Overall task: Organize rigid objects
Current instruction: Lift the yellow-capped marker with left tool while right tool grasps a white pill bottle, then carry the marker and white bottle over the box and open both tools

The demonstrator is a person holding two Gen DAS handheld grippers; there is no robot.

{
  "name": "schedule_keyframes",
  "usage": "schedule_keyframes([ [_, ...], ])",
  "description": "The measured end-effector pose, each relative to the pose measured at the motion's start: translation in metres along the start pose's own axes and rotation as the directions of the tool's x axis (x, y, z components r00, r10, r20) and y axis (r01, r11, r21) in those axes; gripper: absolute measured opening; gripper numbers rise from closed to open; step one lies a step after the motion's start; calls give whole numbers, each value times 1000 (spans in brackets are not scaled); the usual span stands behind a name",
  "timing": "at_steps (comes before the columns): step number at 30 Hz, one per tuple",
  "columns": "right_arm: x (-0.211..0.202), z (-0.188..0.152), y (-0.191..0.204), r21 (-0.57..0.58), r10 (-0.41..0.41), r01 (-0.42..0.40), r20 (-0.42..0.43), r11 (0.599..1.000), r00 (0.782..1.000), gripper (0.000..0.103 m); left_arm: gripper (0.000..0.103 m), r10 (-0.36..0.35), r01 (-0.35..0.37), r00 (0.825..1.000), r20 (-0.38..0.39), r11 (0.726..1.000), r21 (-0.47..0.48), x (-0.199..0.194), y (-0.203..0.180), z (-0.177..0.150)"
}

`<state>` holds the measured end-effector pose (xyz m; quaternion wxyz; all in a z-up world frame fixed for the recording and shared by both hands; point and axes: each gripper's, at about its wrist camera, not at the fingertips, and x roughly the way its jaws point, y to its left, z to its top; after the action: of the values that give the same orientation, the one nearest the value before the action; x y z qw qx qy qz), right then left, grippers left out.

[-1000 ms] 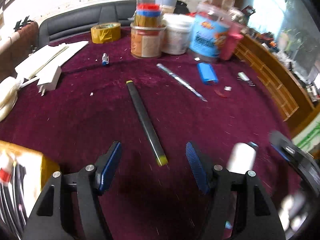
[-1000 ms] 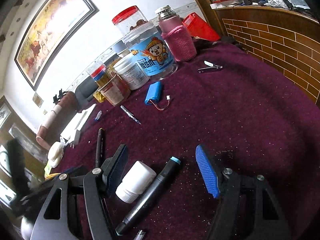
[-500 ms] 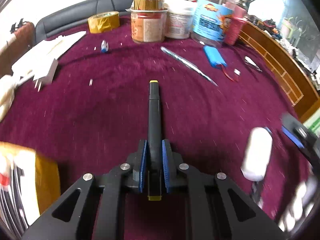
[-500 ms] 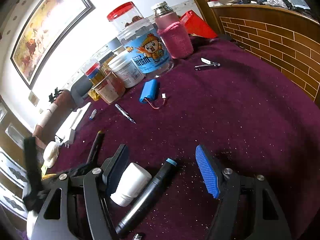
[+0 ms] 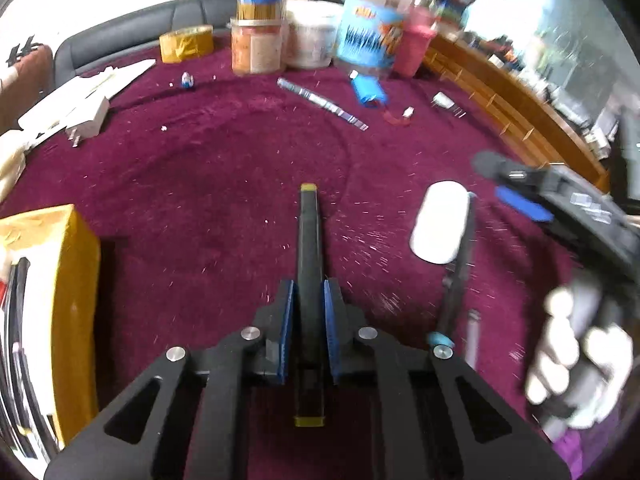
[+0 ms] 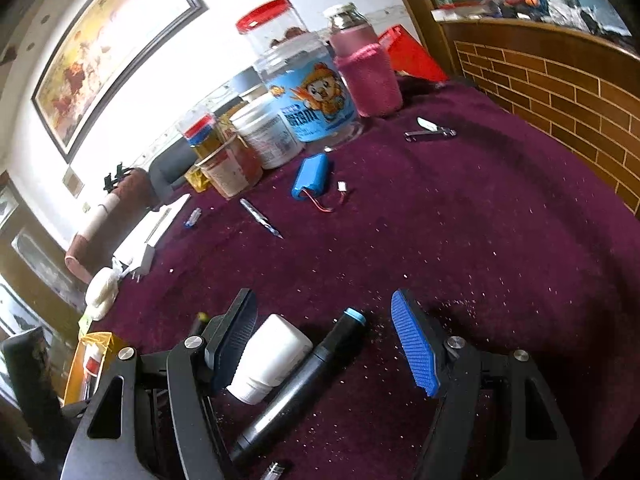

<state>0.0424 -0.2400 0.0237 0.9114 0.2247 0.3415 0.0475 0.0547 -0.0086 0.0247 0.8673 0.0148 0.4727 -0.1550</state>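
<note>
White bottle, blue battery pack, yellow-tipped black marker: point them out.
white bottle (image 6: 270, 356): right wrist view, middle of its body.
blue battery pack (image 6: 310, 176): right wrist view, centre of its blue wrap.
yellow-tipped black marker (image 5: 309, 240): left wrist view, black shaft ahead of the gripper.

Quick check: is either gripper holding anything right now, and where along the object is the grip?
The left gripper is shut on the black yellow-tipped pen, nearer its rear end. The right gripper is open, holding nothing.

Domestic living room. Evidence: framed painting (image 6: 108, 52) on white wall, dark sofa (image 5: 132, 40) behind worktop (image 6: 480, 240) with maroon cloth, food jars (image 6: 304, 92), brick-pattern wooden counter (image 6: 560, 92) cluttered with household items.
</note>
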Motion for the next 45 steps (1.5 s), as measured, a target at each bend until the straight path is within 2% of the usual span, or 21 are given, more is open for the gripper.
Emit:
schedule_keyframes([
  [4, 4, -2, 6, -24, 34, -35, -20, 999, 999, 64, 12, -81, 84, 994, 75, 996, -37, -42, 12, -21],
  [10, 1, -9, 29, -128, 69, -72, -26, 989, 997, 64, 12, -201, 234, 957, 208, 961, -149, -110, 42, -61],
  [13, 2, -15, 42, -153, 50, -61, -72, 986, 996, 64, 12, -201, 245, 946, 253, 957, -155, -136, 57, -77],
  [18, 18, -28, 62, -218, -57, 17, -178, 976, 982, 62, 12, -171, 240, 933, 315, 951, -195, -167, 95, -99],
  [20, 24, -28, 70, -250, -102, 55, -180, 967, 978, 61, 12, -154, 234, 931, 330, 948, -217, -174, 108, -107],
  [24, 43, -19, 73, -232, -158, 100, -248, 968, 956, 59, 12, -120, 225, 929, 351, 934, -276, -183, 138, -125],
  [25, 48, -17, 72, -216, -162, 105, -266, 971, 950, 53, 12, -114, 224, 929, 353, 931, -289, -184, 144, -130],
  [26, 55, -16, 70, -195, -169, 114, -291, 974, 942, 42, 12, -108, 223, 929, 354, 927, -302, -184, 149, -134],
  [28, 59, -13, 67, -183, -198, 150, -286, 972, 937, 29, 12, -89, 214, 930, 356, 919, -331, -185, 161, -143],
  [31, 58, -14, 65, -177, -202, 155, -291, 972, 935, 29, 12, -53, 188, 938, 344, 909, -371, -185, 176, -153],
  [34, 44, -19, 67, -143, -150, 112, -295, 983, 944, 29, 12, -21, 158, 947, 321, 899, -408, -184, 190, -164],
  [37, 24, -27, 81, -130, -60, 21, -304, 991, 951, 29, 12, 2, 135, 956, 292, 883, -449, -178, 205, -174],
  [40, 4, -37, 108, -134, 44, -91, -320, 987, 946, 30, 12, 3, 128, 964, 267, 872, -473, -173, 210, -181],
  [43, -12, -51, 141, -136, 164, -225, -355, 965, 920, 30, 12, -7, 122, 972, 235, 869, -480, -164, 206, -184],
  [45, -19, -63, 163, -139, 233, -308, -394, 941, 889, 30, 12, -21, 122, 978, 209, 867, -484, -156, 202, -185],
])
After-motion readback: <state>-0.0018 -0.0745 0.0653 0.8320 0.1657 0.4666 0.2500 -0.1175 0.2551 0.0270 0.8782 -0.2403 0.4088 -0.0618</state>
